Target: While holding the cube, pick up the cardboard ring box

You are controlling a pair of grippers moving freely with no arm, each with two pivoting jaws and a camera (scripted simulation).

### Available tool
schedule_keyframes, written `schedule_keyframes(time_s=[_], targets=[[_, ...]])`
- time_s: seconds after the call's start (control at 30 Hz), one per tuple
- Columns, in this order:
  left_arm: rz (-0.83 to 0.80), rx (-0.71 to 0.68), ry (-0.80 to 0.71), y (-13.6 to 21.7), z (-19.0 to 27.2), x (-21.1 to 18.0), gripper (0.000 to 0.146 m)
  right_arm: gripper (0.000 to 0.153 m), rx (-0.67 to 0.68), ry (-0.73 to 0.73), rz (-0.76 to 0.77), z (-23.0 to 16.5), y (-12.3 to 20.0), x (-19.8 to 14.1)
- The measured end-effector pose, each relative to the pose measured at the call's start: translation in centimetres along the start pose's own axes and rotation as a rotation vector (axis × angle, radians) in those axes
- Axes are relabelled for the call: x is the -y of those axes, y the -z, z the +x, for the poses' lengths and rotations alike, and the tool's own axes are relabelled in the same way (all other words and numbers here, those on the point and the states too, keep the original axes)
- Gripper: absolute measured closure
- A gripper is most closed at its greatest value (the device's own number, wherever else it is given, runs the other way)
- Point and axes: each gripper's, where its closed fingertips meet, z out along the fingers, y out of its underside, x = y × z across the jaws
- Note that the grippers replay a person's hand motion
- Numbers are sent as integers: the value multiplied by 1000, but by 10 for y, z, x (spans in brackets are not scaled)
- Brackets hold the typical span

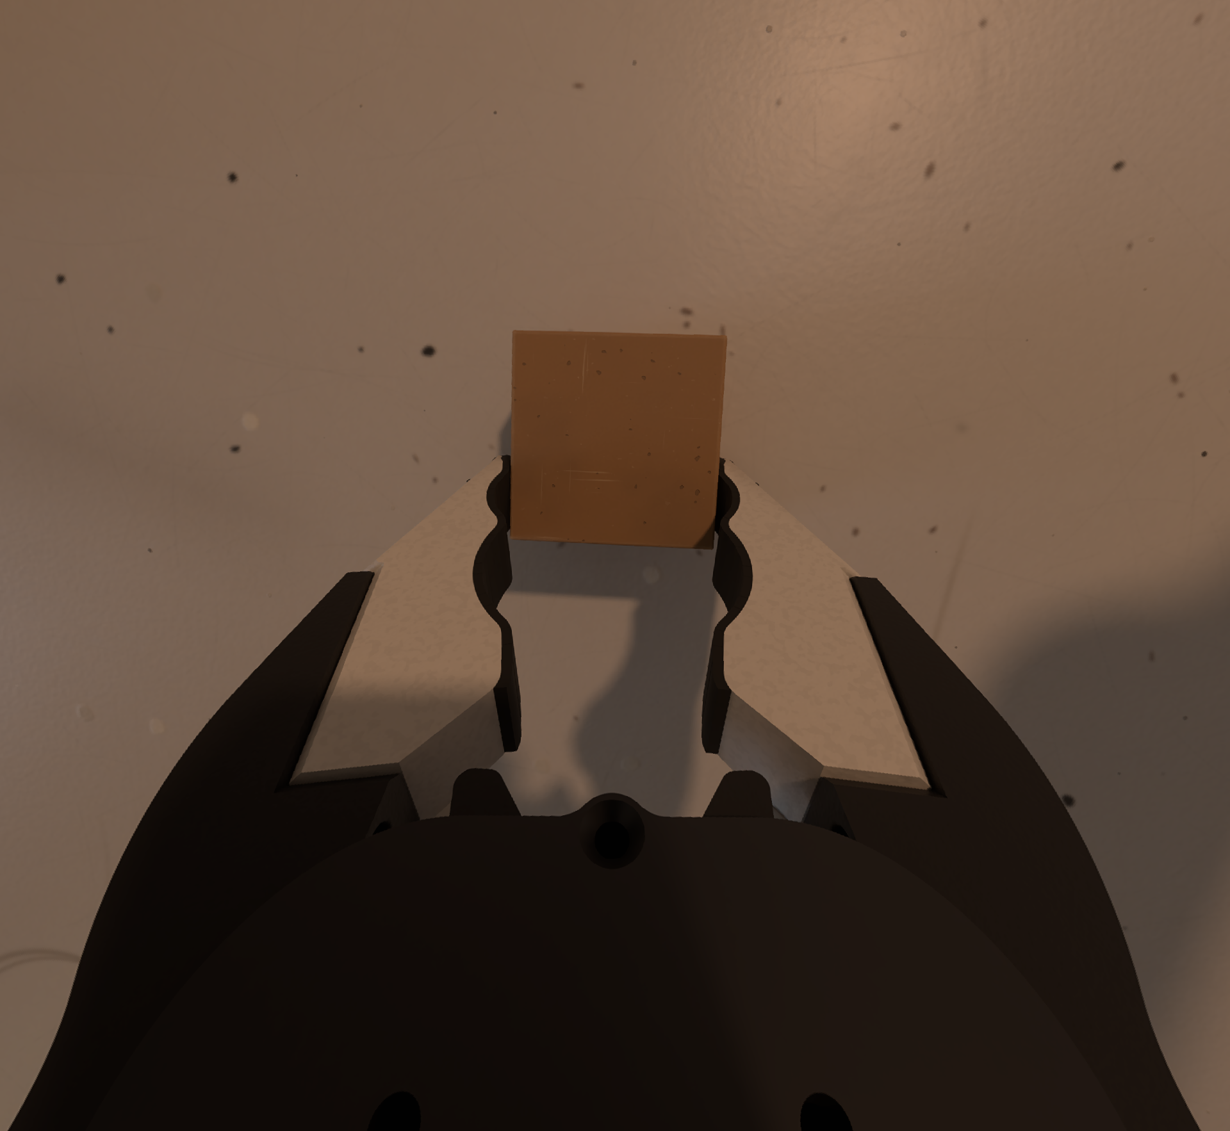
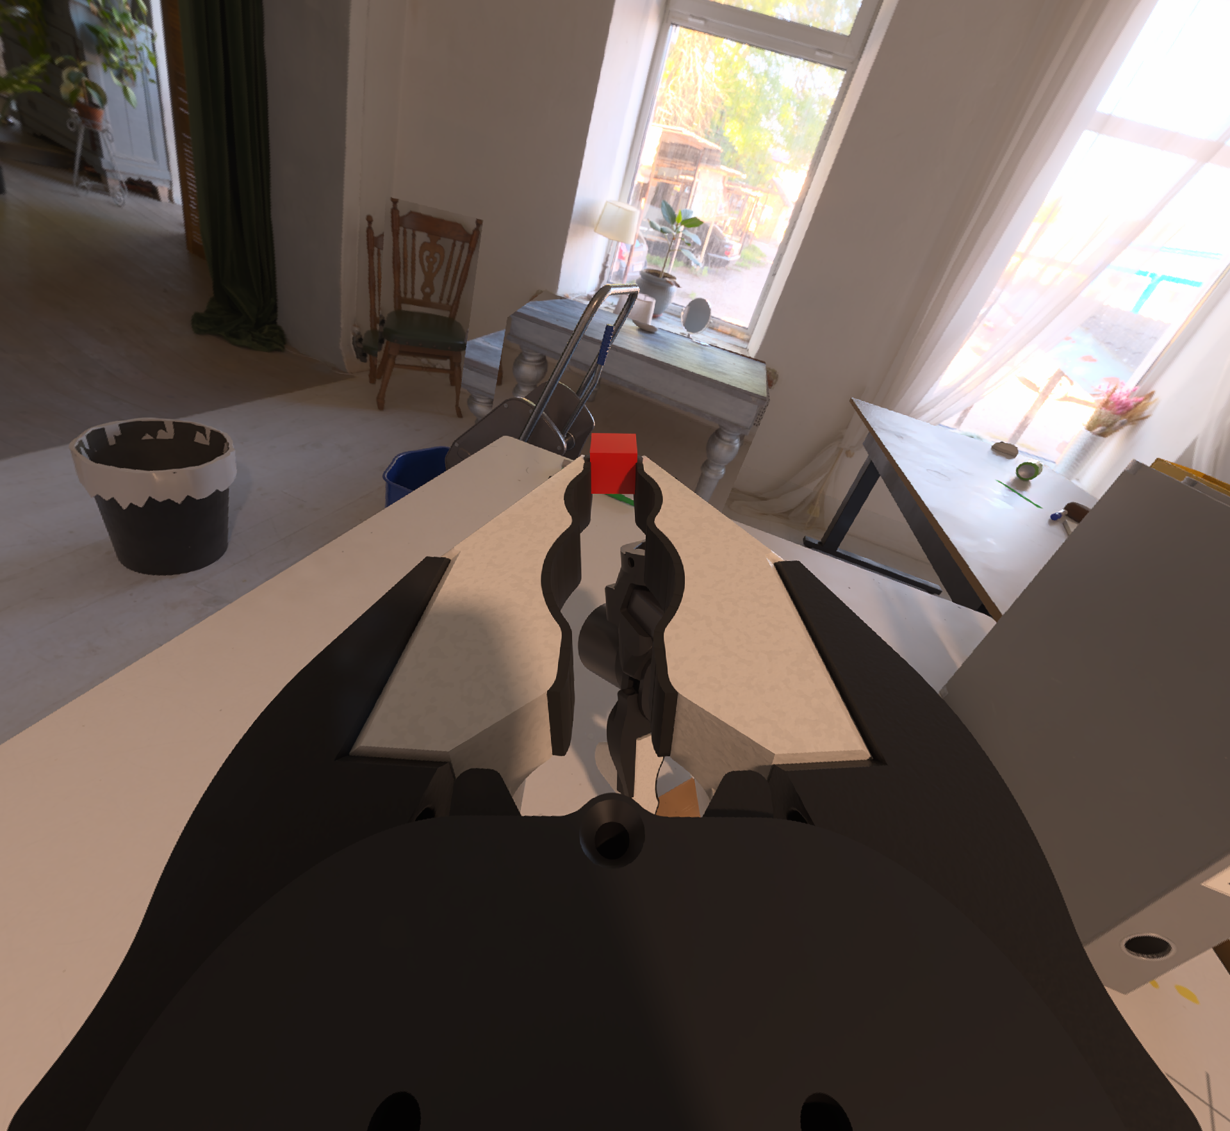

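A brown cardboard ring box is sitting between the tips of the left gripper, its flat top facing the camera and its lower half framed by the two dark, wavy pads. Both fingertips are pressing against the box's side edges, so the left gripper is grasping the box above a pale, speckled tabletop; a shadow is falling on the surface just beneath the box, though whether the box is resting on the table or clear of it cannot be told.

In the right wrist view, a small red cube is being pinched at the very tips of the right gripper, whose jaws are clenched narrowly on it. Through the slit between those fingers, the dark body of the left gripper is showing below, with a sliver of the brown box near the palm. The white table is stretching away beneath. A grey box is standing at the right, a black bucket is standing on the floor at the left, and a wooden chair is standing by the wall beyond.
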Motion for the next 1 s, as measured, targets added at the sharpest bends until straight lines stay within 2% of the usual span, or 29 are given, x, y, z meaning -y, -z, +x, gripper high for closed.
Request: schedule_keyframes(time_s=[0.13, 0.2, 0.27, 0.37, 0.67, 0.8, 1.0], targets=[[0, -20, -4, -1, 1, 0, 86, 141, 0, 0, -9, 0, -1, -2], [-2, -50, -5, -2, 3, 0, 77, 141, -3, -2, -15, 1, -2, -3], [10, -51, -4, -2, 4, 0, 75, 141, -2, -6, -21, 2, -3, -5], [27, -58, -20, -2, 7, 2, 86, 141, -2, -10, -35, 3, -5, -9], [12, -21, -67, 2, -2, 5, 86, 141, -19, -16, -54, 7, -5, -14], [127, -13, -89, 32, -4, 25, 86, 141, -28, -26, -43, 11, -1, -14], [308, -16, -147, 102, -12, 65, 86, 141, -67, -36, -31, 21, 8, -15]])
